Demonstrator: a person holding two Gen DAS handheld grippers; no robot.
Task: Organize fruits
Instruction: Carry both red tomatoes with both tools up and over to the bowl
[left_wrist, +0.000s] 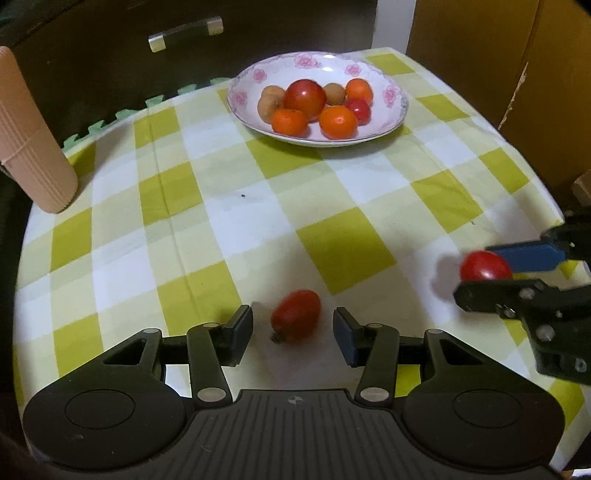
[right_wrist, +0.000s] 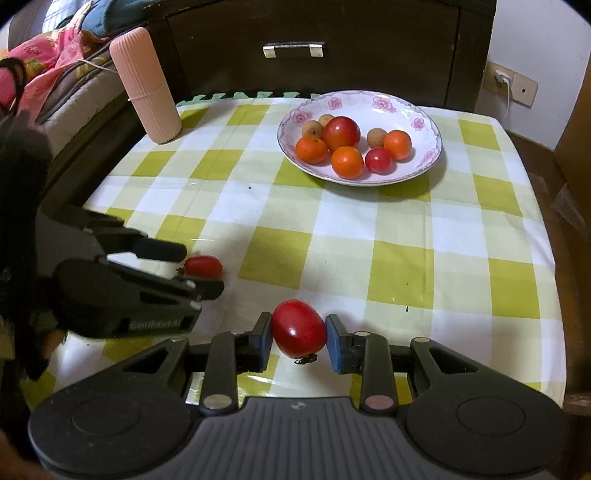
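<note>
Black left gripper (left_wrist: 293, 334), jaws spread around the oblong red cherry tomato (left_wrist: 295, 319) on the checked cloth, should close gently, while the right gripper (right_wrist: 299, 338), pinching a rounder red tomato (right_wrist: 299, 328), carries it to the floral white plate (right_wrist: 428, 162).

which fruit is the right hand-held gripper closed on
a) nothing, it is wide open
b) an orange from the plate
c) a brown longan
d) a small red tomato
d: in the right wrist view the right hand-held gripper has both pads pressed against a small red tomato, while the oranges sit far off in the plate.
</note>
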